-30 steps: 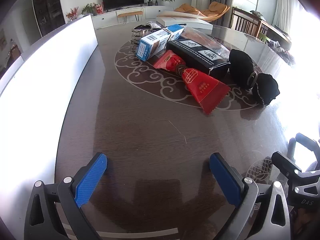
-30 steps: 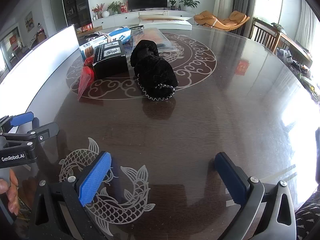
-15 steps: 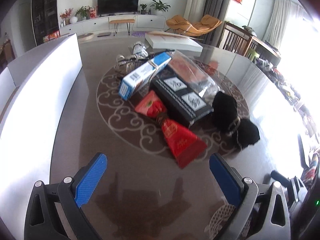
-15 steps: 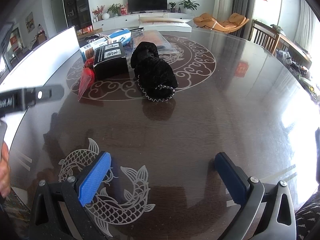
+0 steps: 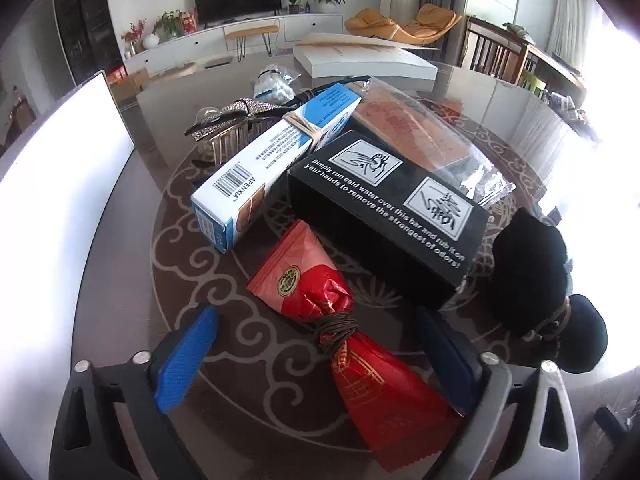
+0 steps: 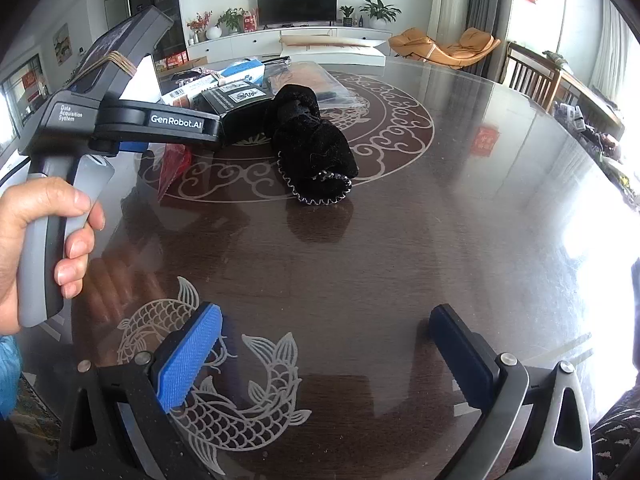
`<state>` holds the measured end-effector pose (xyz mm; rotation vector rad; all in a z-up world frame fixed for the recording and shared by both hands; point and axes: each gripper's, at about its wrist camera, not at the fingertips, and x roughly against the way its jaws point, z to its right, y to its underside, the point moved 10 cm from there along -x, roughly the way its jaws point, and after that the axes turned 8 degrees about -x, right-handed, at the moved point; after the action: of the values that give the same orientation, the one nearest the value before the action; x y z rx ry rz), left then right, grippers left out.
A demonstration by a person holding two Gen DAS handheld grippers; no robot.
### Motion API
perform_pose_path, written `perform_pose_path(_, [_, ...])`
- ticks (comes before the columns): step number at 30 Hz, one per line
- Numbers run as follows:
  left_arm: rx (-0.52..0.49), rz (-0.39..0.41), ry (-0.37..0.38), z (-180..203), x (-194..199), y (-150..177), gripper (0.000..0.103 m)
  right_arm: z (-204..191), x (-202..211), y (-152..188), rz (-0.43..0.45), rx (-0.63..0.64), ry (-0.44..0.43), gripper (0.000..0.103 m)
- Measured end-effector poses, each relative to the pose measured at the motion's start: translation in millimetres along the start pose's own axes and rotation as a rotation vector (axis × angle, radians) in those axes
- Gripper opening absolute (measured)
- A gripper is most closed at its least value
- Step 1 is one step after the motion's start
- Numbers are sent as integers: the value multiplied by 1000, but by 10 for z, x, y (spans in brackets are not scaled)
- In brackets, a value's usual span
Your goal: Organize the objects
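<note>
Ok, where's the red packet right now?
Left wrist view, bottom centre: the red packet lies on the table between the blue pads, just in front of the black box.

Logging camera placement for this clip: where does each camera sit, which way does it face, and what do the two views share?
Left wrist: on the left gripper, looking down along its closing fingers; the red pouch lies between them, pads not pressing. Beyond lie the black box and blue-white box.
Right wrist: on the right gripper, open over bare table with a fish motif; the person's left hand shows gripping the other handle.
Shared: black box, black fabric bundle, red pouch, television.
</note>
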<state>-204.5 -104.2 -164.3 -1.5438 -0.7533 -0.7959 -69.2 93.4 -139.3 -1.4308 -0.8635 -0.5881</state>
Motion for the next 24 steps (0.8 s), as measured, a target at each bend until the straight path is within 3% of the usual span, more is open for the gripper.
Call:
perform_pose_path(3, [-26, 34, 16, 22, 119, 47, 39, 3, 5, 2, 0, -1, 0, 103])
perform_pose_path(5, [-51, 38, 25, 38, 192, 144, 32, 1, 0, -1, -2, 0, 0, 103])
perform_pose_path(11, [-73, 18, 65, 88, 496, 596, 32, 2, 4, -1, -2, 0, 0, 103])
perform_pose_path(13, [-94, 14, 61, 100, 567, 711, 40, 2, 3, 0, -2, 0, 0, 103])
perform_pose_path(15, [-100, -18, 46, 92, 534, 765, 93, -2, 5, 0, -1, -1, 2, 103])
perform_pose_path(16, [-98, -31, 35, 79, 497, 780, 99, -1, 5, -1, 1, -2, 2, 103])
perform_pose_path(24, [-72, -10, 49, 102, 411, 718, 103, 4, 17, 1, 18, -2, 0, 103])
